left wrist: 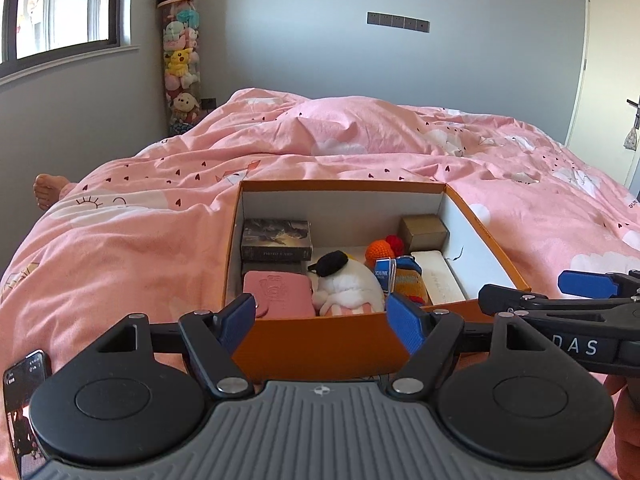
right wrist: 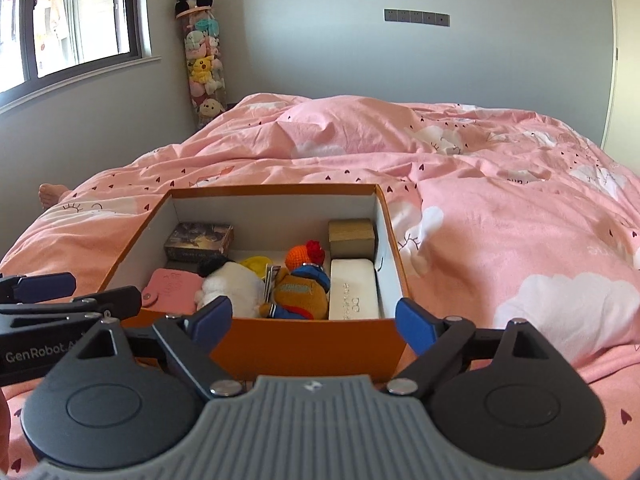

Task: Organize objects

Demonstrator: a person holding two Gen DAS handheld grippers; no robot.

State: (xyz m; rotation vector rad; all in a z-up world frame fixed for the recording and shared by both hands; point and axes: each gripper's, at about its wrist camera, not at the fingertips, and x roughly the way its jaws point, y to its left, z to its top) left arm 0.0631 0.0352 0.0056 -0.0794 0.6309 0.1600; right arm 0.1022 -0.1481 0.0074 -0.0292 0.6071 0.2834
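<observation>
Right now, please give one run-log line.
left gripper: open, empty | right gripper: open, empty | box: on bed, filled, lid off

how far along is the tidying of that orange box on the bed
Mostly done, it seems: the orange box already holds the card box, pink pouch, white plush, orange knitted doll and white glasses case. In hand: nothing; the left gripper and right gripper are both open and empty. No loose item shows on the pink duvet; no lid is visible.

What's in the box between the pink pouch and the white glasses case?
The white plush toy and the orange knitted doll lie between the pink pouch and the white glasses case, clearest in the right wrist view.
</observation>
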